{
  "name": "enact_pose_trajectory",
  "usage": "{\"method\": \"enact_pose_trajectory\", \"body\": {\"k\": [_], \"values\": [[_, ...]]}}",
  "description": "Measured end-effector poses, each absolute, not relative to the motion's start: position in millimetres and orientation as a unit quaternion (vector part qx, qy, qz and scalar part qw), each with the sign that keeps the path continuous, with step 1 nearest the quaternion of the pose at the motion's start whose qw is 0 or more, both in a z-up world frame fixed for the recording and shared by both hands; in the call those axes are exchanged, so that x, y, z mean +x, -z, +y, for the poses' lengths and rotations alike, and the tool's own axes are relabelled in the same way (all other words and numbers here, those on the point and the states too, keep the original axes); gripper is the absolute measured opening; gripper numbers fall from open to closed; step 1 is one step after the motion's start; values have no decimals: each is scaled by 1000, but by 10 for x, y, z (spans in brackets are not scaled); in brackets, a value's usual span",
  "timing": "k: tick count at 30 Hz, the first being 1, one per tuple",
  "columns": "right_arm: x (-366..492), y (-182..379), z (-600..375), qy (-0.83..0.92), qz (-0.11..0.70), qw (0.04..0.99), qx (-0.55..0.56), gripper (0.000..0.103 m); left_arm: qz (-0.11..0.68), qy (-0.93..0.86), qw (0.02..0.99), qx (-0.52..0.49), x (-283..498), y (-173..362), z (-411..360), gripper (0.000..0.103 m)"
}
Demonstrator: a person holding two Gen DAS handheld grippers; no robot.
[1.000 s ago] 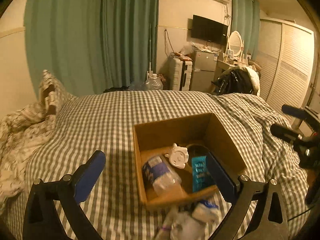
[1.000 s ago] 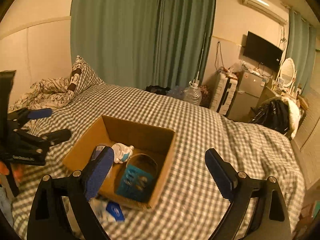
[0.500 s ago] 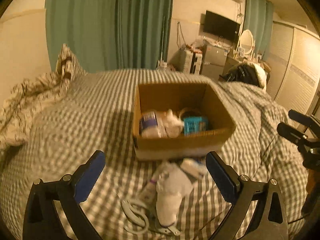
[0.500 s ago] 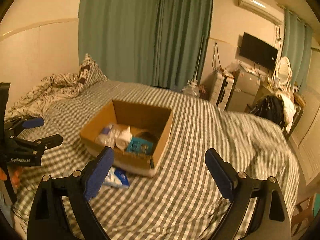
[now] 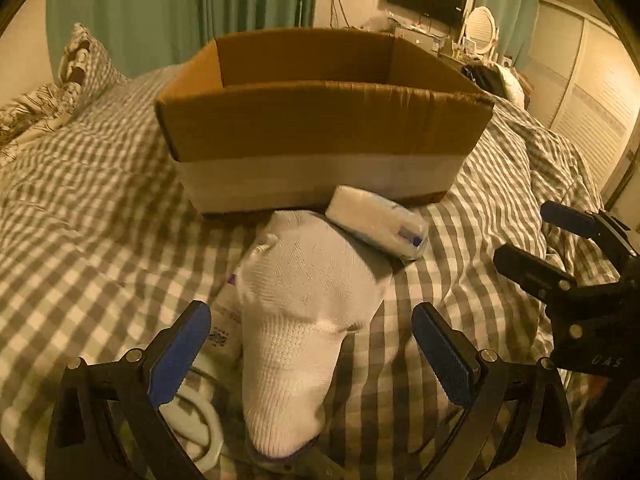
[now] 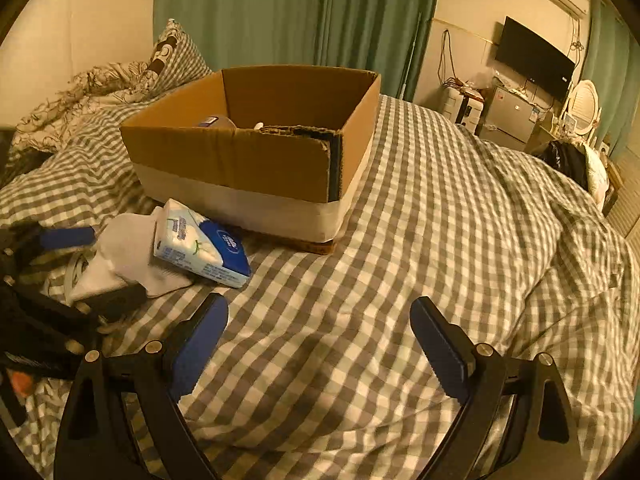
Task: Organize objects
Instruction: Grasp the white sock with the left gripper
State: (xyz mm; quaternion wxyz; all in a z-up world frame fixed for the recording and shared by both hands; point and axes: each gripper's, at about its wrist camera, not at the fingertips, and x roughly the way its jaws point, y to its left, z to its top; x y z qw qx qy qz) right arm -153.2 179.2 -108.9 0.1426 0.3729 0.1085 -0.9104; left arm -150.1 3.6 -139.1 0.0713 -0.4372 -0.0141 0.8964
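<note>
With the left gripper (image 5: pixel 311 354) spread wide astride the white sock (image 5: pixel 304 320) lying before the cardboard box (image 5: pixel 320 120), lower squarely, then pinch mid-sock, clear of the tissue pack (image 5: pixel 378 222); the right gripper (image 6: pixel 318 350) hangs wide, empty.

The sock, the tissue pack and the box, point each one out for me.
sock (image 5: pixel 304 312), left wrist view, middle of the knit.
tissue pack (image 6: pixel 200 246), right wrist view, top face.
box (image 6: pixel 240 168), right wrist view, front wall.
</note>
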Motion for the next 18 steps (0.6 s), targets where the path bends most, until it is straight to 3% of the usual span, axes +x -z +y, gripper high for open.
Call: {"method": "enact_pose_trajectory", "body": {"k": [3, 5, 8, 18], "values": [[-1574, 1114, 1825, 911, 97, 133, 378, 93, -19, -896, 85, -436, -1538, 1414, 46, 89], [-1592, 1125, 1849, 911, 90, 128, 381, 93, -11, -894, 91, -439, -1554, 1443, 67, 63], [-1590, 1114, 1867, 912, 87, 121, 382, 93, -23, -892, 101, -441, -1551, 1443, 13, 50], [-1527, 1058, 1554, 904, 95, 166, 384, 93, -40, -912, 80, -400, -1425, 1091, -321, 46]]}}
